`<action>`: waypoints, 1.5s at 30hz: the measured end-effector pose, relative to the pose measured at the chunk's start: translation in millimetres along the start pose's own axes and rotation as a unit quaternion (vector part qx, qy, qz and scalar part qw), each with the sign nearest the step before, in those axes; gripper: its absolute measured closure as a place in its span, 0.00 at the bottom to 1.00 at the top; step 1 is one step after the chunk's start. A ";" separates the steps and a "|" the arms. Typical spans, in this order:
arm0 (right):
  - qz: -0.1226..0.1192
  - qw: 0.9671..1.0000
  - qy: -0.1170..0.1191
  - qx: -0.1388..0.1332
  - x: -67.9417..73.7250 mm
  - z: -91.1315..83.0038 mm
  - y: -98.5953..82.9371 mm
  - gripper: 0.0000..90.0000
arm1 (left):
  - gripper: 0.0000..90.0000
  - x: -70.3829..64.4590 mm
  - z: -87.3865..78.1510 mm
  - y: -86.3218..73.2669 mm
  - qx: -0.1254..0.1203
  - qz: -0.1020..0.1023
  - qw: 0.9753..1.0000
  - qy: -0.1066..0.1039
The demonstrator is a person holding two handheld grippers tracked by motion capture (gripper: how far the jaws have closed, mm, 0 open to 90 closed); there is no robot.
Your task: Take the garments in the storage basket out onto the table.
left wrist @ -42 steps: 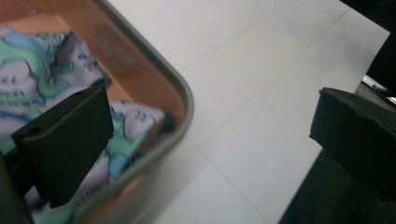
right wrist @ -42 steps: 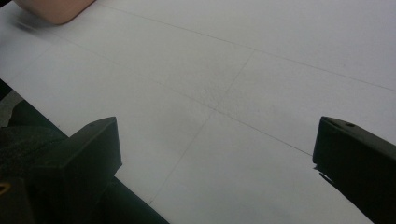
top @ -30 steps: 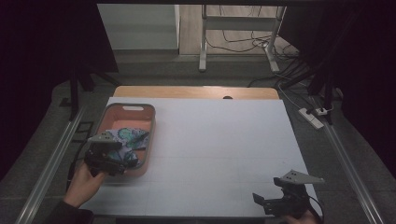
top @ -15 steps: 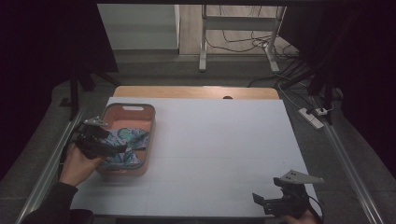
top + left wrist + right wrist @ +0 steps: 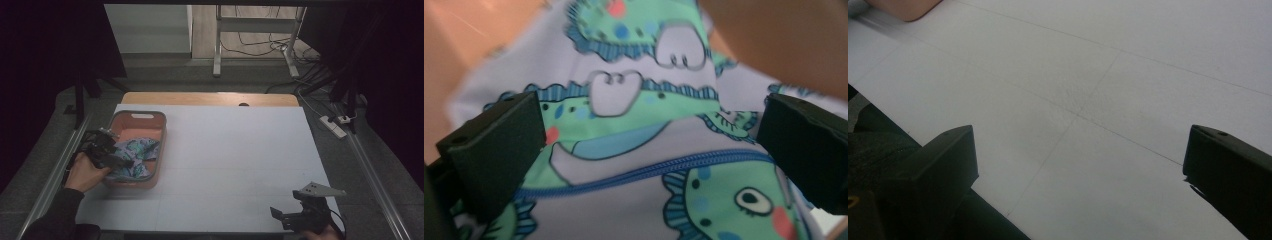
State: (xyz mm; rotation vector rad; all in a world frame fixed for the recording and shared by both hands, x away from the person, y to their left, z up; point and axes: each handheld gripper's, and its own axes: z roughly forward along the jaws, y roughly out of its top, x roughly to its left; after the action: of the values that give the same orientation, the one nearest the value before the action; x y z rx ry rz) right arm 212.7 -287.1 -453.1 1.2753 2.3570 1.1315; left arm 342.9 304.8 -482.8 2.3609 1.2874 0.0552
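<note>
A pink basket stands at the table's left side and holds a crumpled garment, white with green and blue cartoon creatures. My left gripper reaches in over the basket's left wall, held by a hand. In the left gripper view the left gripper is open, its jaws wide apart close above the garment, whose blue zipper runs between them. My right gripper rests low at the table's front right, open, with bare white table between its jaws.
The white table top spreads between basket and right gripper. A corner of the basket shows far off in the right gripper view. A power strip and cables lie on the floor right of the table; metal rails run along both sides.
My left gripper has moved from the basket's front to its left side and now leans in over the garment. The right gripper has not moved.
</note>
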 end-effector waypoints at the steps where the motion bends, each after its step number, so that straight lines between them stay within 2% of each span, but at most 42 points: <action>1: 0.000 1.000 0.000 0.000 0.1 0.0 0.0 0.01 | 0.00 -2.3 1.2 1.0 0.009 0.008 1.000 0.007; 4: -0.001 1.000 0.000 0.000 0.1 0.0 0.0 0.01 | 0.00 -4.4 3.3 1.8 0.024 0.017 1.000 0.001; 5: -0.001 1.000 -0.001 0.001 0.1 0.2 0.0 0.01 | 0.02 -6.5 6.3 2.0 0.042 0.025 0.999 0.006; 8: -0.001 1.000 -0.001 0.001 0.0 0.2 0.0 0.01 | 0.07 -6.5 9.2 4.8 0.062 0.015 0.998 0.002; 9: 0.000 1.000 -0.001 0.001 0.0 0.3 0.0 0.01 | 0.10 -6.9 11.4 6.6 0.075 0.011 0.997 0.017; 10: 0.000 1.000 -0.001 0.002 0.0 0.4 0.0 0.01 | 0.14 -8.1 14.9 9.2 0.095 0.013 0.995 0.030; 13: -0.001 1.000 -0.003 0.002 0.5 0.6 0.0 0.01 | 0.15 -11.1 22.4 15.9 0.134 0.014 0.990 0.043; 16: -0.001 1.000 -0.002 0.003 0.3 0.7 0.0 0.01 | 0.12 -9.7 24.7 18.2 0.145 0.008 0.989 0.043; 17: -0.001 1.000 -0.002 0.003 0.3 0.7 0.0 0.01 | 0.12 -10.3 26.8 19.4 0.151 0.007 0.987 0.047; 18: -0.001 1.000 -0.002 0.003 0.2 0.8 0.0 0.01 | 0.12 -11.4 30.2 21.8 0.168 0.012 0.984 0.057; 20: -0.001 1.000 -0.002 0.003 0.3 0.8 0.0 0.01 | 0.15 -11.4 30.8 22.4 0.171 0.014 0.983 0.061; 22: -0.003 1.000 -0.003 0.004 1.1 0.3 -0.1 0.01 | 0.25 -11.7 28.7 20.5 0.163 0.015 0.984 0.069; 23: -0.004 1.000 -0.003 0.004 1.1 0.2 -0.2 0.01 | 0.32 -12.0 27.3 18.9 0.154 0.015 0.985 0.071; 26: -0.003 1.000 -0.001 0.003 0.9 0.3 -0.2 0.01 | 0.52 -10.5 23.2 16.0 0.141 0.019 0.987 0.075; 30: -0.004 1.000 -0.002 0.004 1.1 0.2 -0.1 0.01 | 0.66 -9.4 21.2 15.5 0.132 0.009 0.988 0.074; 31: -0.004 1.000 -0.002 0.004 1.2 0.3 -0.1 0.01 | 0.68 -7.9 19.4 14.9 0.125 -0.007 0.990 0.071; 32: -0.004 1.000 -0.002 0.004 1.2 0.3 -0.1 0.01 | 0.69 -7.9 19.4 14.9 0.125 -0.007 0.990 0.071; 33: -0.006 1.000 -0.002 0.003 1.1 0.4 0.0 0.01 | 0.70 -7.1 17.0 13.8 0.114 -0.013 0.991 0.070; 34: -0.005 1.000 -0.002 0.003 1.3 0.4 0.0 0.01 | 0.71 -7.1 17.0 13.8 0.114 -0.013 0.991 0.070; 35: -0.004 1.000 -0.002 0.004 1.3 0.5 0.1 0.01 | 0.74 -8.8 13.1 12.7 0.092 -0.014 0.993 0.075; 36: -0.004 1.000 -0.002 0.004 1.3 0.6 0.2 0.01 | 0.76 -8.8 13.1 12.7 0.092 -0.014 0.993 0.075; 37: -0.004 1.000 -0.001 0.003 1.3 0.6 0.3 0.01 | 0.78 -9.4 6.4 11.9 0.066 -0.017 0.995 0.074; 38: -0.004 1.000 -0.001 0.003 1.3 0.6 0.3 0.01 | 0.79 -9.4 6.4 11.9 0.066 -0.017 0.995 0.074; 39: -0.003 1.000 -0.001 0.003 1.3 0.7 0.4 0.01 | 0.79 -9.5 0.2 11.8 0.039 -0.012 0.997 0.071; 40: -0.004 1.000 -0.001 0.003 1.0 0.7 0.4 0.01 | 0.79 -9.5 0.2 11.8 0.039 -0.012 0.997 0.071; 41: -0.003 1.000 -0.001 0.003 1.0 0.6 0.4 0.01 | 0.79 -7.7 -5.8 12.3 0.018 -0.018 0.998 0.051; 42: -0.003 1.000 -0.001 0.003 1.0 0.6 0.3 0.01 | 0.79 -7.7 -5.8 12.3 0.018 -0.018 0.998 0.051; 43: -0.003 1.000 -0.001 0.002 1.0 0.6 0.3 0.01 | 0.79 -6.4 -11.9 12.5 -0.004 -0.023 0.999 0.034; 44: -0.003 1.000 -0.001 0.002 1.0 0.6 0.3 0.01 | 0.79 -6.4 -11.9 12.5 -0.004 -0.023 0.999 0.034; 45: -0.003 1.000 -0.002 0.003 0.9 0.6 0.3 0.01 | 0.79 -4.9 -19.1 12.4 -0.029 -0.027 0.999 0.018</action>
State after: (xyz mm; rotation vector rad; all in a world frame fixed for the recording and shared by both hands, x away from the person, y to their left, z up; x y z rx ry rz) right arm 212.7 -286.0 -453.1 1.2701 2.3628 1.1199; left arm 345.3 302.1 -459.8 2.2836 1.3486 0.1181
